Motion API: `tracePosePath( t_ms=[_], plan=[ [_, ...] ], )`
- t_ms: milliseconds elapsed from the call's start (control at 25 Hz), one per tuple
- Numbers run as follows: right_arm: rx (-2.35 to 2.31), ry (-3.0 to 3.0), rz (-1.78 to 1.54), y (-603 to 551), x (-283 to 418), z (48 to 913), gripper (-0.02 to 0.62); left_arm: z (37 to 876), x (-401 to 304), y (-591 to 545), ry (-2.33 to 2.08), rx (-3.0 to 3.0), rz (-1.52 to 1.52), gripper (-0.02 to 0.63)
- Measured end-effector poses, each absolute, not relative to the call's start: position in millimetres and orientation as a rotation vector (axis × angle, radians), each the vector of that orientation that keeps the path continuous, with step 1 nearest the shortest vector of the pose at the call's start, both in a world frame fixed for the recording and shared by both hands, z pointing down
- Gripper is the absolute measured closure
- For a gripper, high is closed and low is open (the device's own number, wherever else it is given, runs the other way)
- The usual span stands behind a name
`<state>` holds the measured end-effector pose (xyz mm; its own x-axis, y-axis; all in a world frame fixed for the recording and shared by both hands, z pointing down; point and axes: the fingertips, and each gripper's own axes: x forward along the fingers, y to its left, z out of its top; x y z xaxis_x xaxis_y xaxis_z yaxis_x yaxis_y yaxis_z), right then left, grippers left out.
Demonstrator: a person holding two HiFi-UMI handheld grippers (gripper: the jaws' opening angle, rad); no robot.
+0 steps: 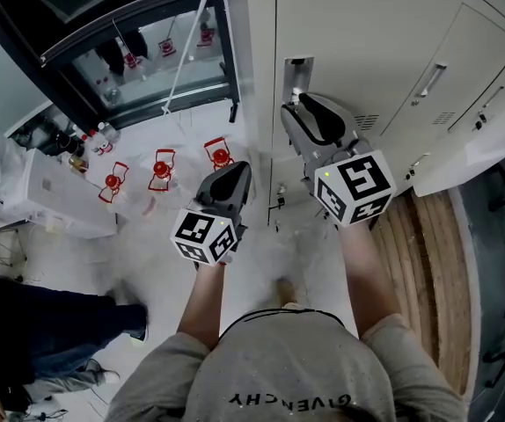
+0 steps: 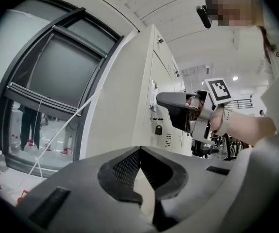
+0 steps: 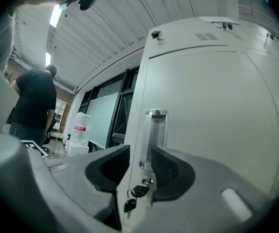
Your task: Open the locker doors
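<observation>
The locker door point(image 3: 202, 120) is seen shut, flush with its neighbours, straight ahead of the right gripper point(image 3: 140, 152). Its left edge runs down the corner of the cabinet, and that edge and the one clear upright handle point(image 3: 156, 130) are framed between the jaws, which are spread apart and clamp nothing. The handle lies at 12 o'clock from the jaw tips. Two dark-headed keys point(image 3: 133, 195) are seen just below the handle, one at the lock and one hanging under it.

In the head view the locker bank point(image 1: 464, 42) fills the field from 12 to 3 o'clock, and the handle is found at 12 o'clock of the right gripper, close to its tips. The left gripper point(image 1: 235, 176) is held at 8 o'clock from the right one, well clear of the door. Its jaws are closed tip to tip with nothing between them, and the cabinet's plain side panel point(image 2: 115, 106) is faced. One padlock point(image 2: 158, 129) is seen on a locker front past that panel's edge.

Open white floor point(image 1: 147, 236) is left from 9 to 11 o'clock, bounded at 11 o'clock by a dark-framed window point(image 1: 147, 51). Three red stands point(image 1: 162, 170) are set in a row on that floor. A strip of wooden floor point(image 1: 424, 244) runs along the lockers at 4 o'clock. One bystander's legs point(image 1: 68, 323) are seen at 8 o'clock.
</observation>
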<state>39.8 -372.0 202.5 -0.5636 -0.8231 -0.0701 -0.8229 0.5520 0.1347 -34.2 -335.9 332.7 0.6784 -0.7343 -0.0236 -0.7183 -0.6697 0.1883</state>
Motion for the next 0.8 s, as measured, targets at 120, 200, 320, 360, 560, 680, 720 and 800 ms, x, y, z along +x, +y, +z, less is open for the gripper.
tracePosePath(
  t_ms=[120,200,320,360,560,680,720,800],
  plan=[
    [1.484,-2.727,-0.226,-382.0,36.4,202.4,0.457,332.6,-39.6,-338.4,-1.209,2.716,-0.144,0.607],
    [1.491,-2.704,-0.221,-387.5,34.3,203.0,0.451,333.4,-43.1,-339.4,-1.221,2.709,-0.142,0.607],
    [1.482,-2.707,-0.200,-390.6,28.3,203.1,0.451,335.1,-49.7,-338.7,-1.235,2.700,-0.140,0.607],
    [1.482,-2.712,-0.190,-391.3,26.9,203.4,0.451,335.6,-52.2,-338.2,-1.240,2.697,-0.140,0.607],
    [1.467,-2.743,-0.121,-391.3,22.7,208.4,0.451,337.7,-62.6,-333.1,-1.263,2.684,-0.138,0.607],
    [1.479,-2.754,-0.105,-386.6,21.3,208.2,0.451,338.6,-69.4,-328.8,-1.271,2.679,-0.136,0.607],
    [1.483,-2.756,-0.100,-384.8,21.1,207.8,0.451,338.8,-71.4,-327.3,-1.270,2.679,-0.136,0.607],
    [1.491,-2.751,-0.099,-380.4,20.5,207.4,0.451,338.9,-74.1,-323.7,-1.263,2.681,-0.137,0.607]
  ],
)
